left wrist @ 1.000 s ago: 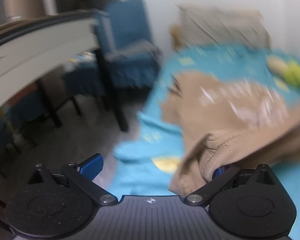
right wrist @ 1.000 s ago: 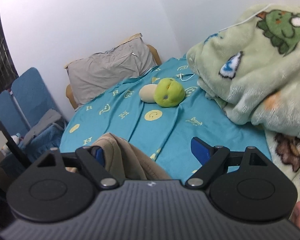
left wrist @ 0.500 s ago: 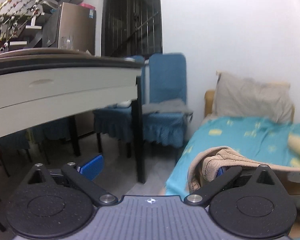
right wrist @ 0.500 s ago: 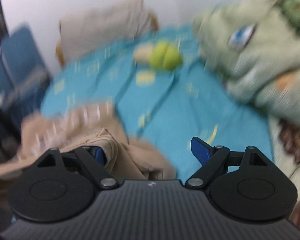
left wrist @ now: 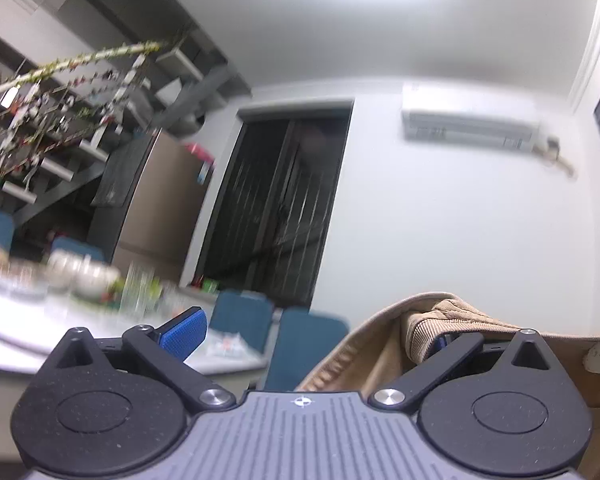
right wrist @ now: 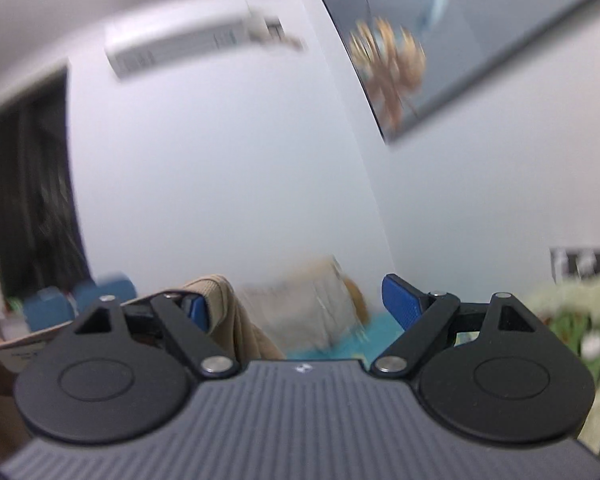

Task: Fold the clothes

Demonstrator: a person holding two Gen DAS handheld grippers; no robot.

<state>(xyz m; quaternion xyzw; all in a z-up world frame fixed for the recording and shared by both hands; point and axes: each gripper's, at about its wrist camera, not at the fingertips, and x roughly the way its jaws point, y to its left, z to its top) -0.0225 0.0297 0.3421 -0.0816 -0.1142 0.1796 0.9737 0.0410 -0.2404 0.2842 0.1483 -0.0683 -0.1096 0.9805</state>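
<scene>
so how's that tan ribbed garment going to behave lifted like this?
Probably floppy: the tan garment drapes over one finger of the left tongs. Likely light. It may slide off, since the right tongs also look open.

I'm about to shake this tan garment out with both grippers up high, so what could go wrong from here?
1. Both grippers stand wide open. The garment only hangs over the left gripper's right finger and the right gripper's left finger, so a shake could throw it off.
2. The table on the left carries glassware; swinging cloth might catch it.
</scene>
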